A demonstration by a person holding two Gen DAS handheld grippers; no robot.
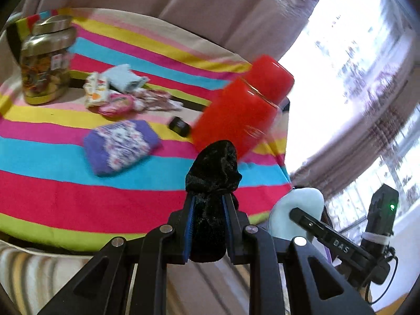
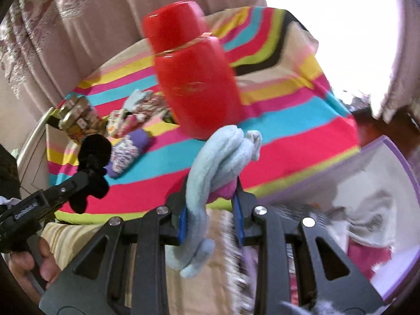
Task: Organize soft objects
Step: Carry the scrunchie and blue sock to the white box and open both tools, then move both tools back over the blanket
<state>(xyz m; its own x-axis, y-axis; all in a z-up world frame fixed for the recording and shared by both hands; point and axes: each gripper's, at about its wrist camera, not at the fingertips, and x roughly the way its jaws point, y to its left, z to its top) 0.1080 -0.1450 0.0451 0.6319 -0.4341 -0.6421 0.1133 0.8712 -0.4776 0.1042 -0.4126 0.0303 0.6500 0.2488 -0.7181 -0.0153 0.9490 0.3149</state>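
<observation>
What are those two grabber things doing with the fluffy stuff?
A person is tidying soft things. The left hand-held gripper is squeezed shut on a black velvety cloth, and the right hand-held gripper is shut on a light blue fuzzy sock. More soft pieces, like a purple patterned cloth, wait on the striped blanket near a red jar. A purple-rimmed bin with cloth inside sits by the right gripper.
</observation>
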